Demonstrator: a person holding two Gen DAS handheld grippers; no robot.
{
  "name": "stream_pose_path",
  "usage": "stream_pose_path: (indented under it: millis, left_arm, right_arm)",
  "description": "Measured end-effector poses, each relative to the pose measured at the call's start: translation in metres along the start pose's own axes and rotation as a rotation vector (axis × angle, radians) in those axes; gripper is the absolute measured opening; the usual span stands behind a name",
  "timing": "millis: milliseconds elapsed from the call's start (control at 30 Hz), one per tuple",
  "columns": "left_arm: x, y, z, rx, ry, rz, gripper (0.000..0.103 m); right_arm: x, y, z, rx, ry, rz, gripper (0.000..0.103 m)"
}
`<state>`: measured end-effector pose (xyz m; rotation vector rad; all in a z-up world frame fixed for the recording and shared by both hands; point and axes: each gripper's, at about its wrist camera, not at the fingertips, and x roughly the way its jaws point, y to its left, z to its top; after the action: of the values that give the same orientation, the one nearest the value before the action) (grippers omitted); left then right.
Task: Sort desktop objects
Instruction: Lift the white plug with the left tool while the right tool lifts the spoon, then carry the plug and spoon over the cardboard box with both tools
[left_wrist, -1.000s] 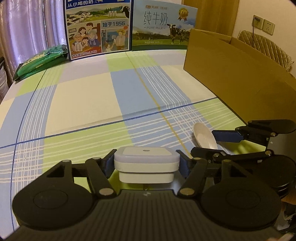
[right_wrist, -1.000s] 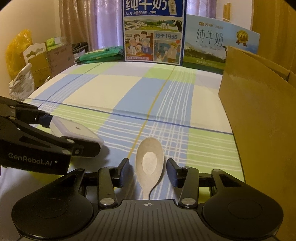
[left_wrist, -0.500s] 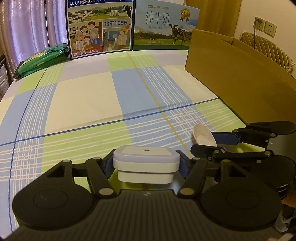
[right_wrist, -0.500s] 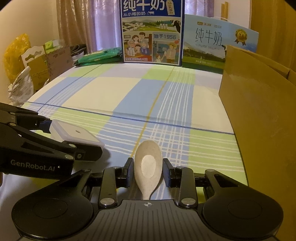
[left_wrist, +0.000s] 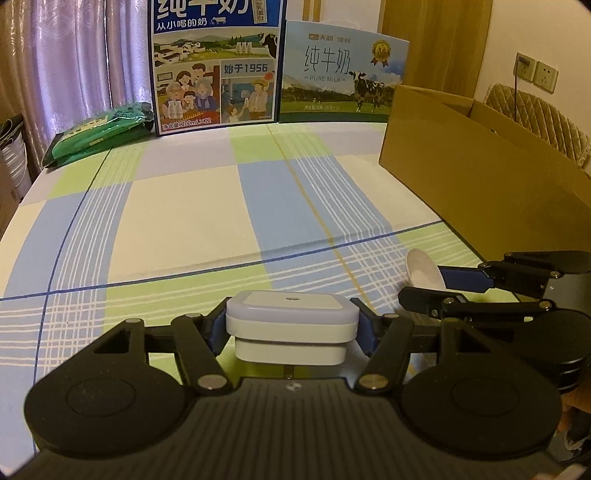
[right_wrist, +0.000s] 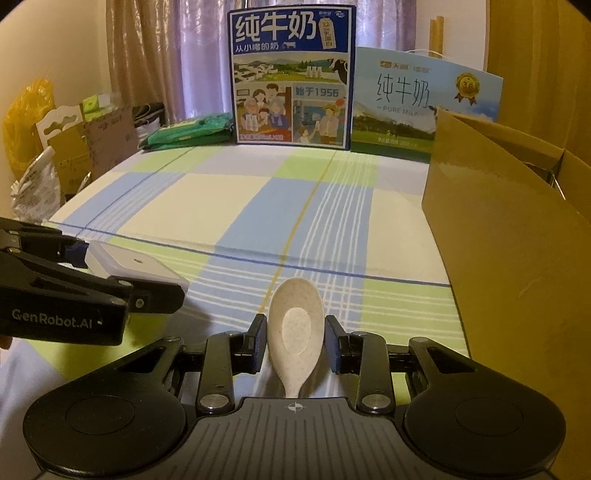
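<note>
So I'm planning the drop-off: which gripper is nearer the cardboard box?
Right. The right gripper, around the spoon, sits beside the cardboard box; the left gripper, holding the white device, is farther left.

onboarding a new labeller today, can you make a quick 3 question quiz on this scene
1. True or false: the left gripper is shut on the white square device.
2. What sits between the fingers of the right gripper? A) beige spoon B) green packet C) milk carton
3. Which side of the checked tablecloth does the cardboard box stand on, seen from the right wrist?

Key: 1 true; 2 A; 3 the right side.
</note>
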<state>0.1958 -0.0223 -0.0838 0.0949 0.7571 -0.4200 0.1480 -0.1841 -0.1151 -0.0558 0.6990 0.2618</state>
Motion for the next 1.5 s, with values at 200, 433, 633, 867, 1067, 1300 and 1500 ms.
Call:
stream_pose_path:
  millis: [200,433,633,867,1067,1300,1500]
  left_arm:
    - [-0.006,0.003,0.001,-0.022,-0.011,-0.007,0.06]
    - [-0.018,0.0,0.0,-0.033,-0.024,-0.02,0.06]
    - [-0.031,-0.004,-0.006,-0.062,-0.022,-0.027,0.06]
    - [-0.056,-0.021,-0.017,-0.107,-0.038,-0.025,0.06]
    - [-0.08,-0.031,-0.022,-0.194,-0.049,-0.025,0.06]
    - [-0.111,-0.052,-0.021,-0.217,-0.077,-0.028,0.06]
    - [-0.132,-0.073,-0.01,-0.19,-0.11,-0.033,0.06]
  right_arm:
    - [-0.006,0.001,0.003,0.031,0.007,0.02,0.03]
    - [-0.024,0.003,0.008,0.069,-0.022,0.01,0.03]
    - [-0.048,0.0,-0.003,0.144,-0.005,-0.013,0.03]
    - [-0.077,-0.002,-0.008,0.154,0.0,-0.026,0.03]
    - [-0.106,-0.006,-0.01,0.163,-0.013,-0.04,0.03]
    - [-0.138,-0.011,-0.006,0.178,-0.049,-0.061,0.03]
    - [-0.168,-0.019,0.003,0.195,-0.099,-0.08,0.03]
